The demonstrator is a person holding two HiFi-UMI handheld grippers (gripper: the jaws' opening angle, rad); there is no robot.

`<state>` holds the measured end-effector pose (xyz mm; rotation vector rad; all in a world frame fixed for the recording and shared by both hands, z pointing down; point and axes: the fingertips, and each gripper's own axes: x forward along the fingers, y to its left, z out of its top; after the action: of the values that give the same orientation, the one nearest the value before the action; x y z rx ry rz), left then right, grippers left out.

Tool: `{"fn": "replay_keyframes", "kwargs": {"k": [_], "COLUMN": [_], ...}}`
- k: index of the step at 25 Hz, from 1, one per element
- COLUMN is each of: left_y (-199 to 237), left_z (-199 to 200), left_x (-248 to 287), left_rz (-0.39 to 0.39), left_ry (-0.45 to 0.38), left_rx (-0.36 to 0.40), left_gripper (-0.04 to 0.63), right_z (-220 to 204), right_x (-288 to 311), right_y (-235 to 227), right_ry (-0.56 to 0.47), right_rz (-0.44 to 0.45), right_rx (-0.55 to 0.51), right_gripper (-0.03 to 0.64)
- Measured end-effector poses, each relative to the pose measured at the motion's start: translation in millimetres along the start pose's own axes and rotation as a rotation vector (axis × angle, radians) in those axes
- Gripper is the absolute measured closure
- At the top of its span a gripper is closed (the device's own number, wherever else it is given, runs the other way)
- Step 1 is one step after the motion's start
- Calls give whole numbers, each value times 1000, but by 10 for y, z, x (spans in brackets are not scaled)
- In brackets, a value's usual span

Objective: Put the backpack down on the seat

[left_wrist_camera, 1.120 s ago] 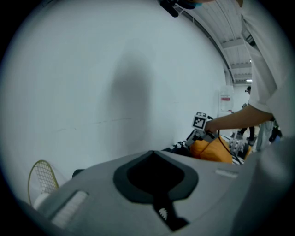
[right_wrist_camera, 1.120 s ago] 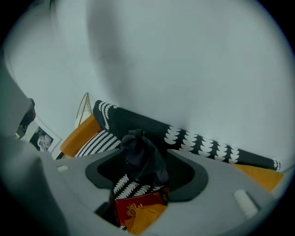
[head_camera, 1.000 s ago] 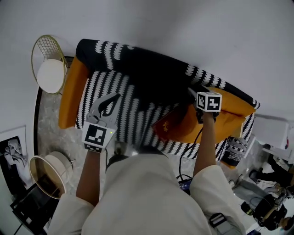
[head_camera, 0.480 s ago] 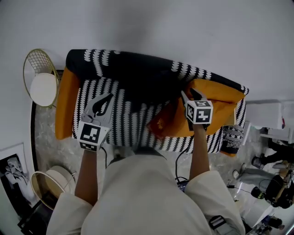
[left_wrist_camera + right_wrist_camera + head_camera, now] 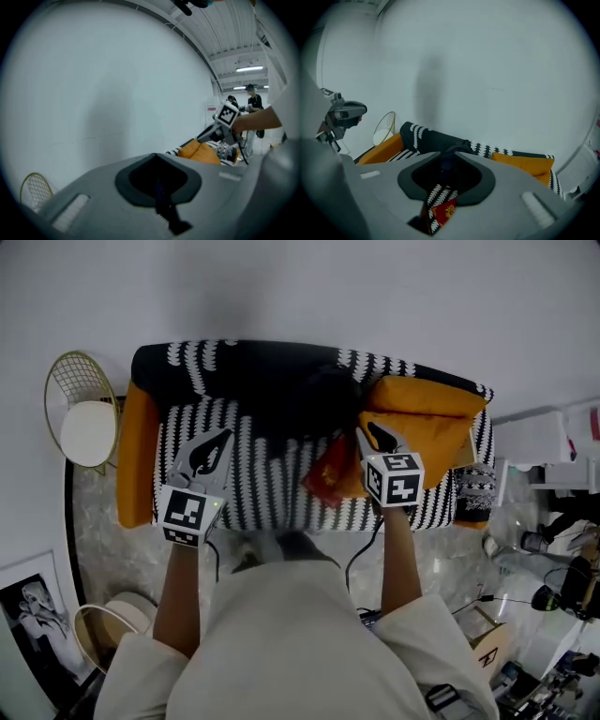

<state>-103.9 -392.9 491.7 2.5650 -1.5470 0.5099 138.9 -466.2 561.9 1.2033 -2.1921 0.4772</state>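
A black backpack (image 5: 305, 397) stands on the black-and-white patterned sofa seat (image 5: 248, 488), leaning on the backrest; its top handle (image 5: 457, 149) shows in the right gripper view. My right gripper (image 5: 373, 435) hovers over the seat just right of the backpack, beside a red patterned item (image 5: 328, 479). Its jaws are closing with a gap left, and only the sofa and the red item (image 5: 444, 213) show through it. My left gripper (image 5: 217, 442) hangs over the seat's left part, shut and holding nothing.
Orange cushions lie at the sofa's right end (image 5: 422, 409) and along its left arm (image 5: 136, 456). A gold wire side table (image 5: 84, 413) stands left of the sofa. A white wall runs behind. Cables and equipment (image 5: 553, 587) crowd the floor at right.
My right gripper has drawn back from the backpack's top, leftward along the seat, and its jaws have narrowed. The left gripper has stayed over the seat's left part.
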Motion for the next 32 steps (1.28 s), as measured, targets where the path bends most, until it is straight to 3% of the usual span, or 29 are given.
{"fn": "replay_keyframes", "kwargs": {"k": [5, 8, 23, 32], "left_y": [-168, -285, -927, -1189], "left_z": [28, 36, -63, 57], "left_x": [-330, -473, -1234, -1778], "left_rz": [-25, -39, -133, -144], "left_ry": [-21, -31, -69, -130], "left_rx": [9, 16, 53, 79], "left_gripper": [592, 592, 592, 592], "right_z": [-15, -35, -628, -664], "right_x": [-459, -694, -1791, -2412], "right_y": [344, 556, 1150, 1592], "right_ry": [-57, -78, -94, -168], "right_rz": [-33, -37, -115, -126], "right_rx": [3, -35, -75, -98], "right_gripper": [597, 608, 609, 609]}}
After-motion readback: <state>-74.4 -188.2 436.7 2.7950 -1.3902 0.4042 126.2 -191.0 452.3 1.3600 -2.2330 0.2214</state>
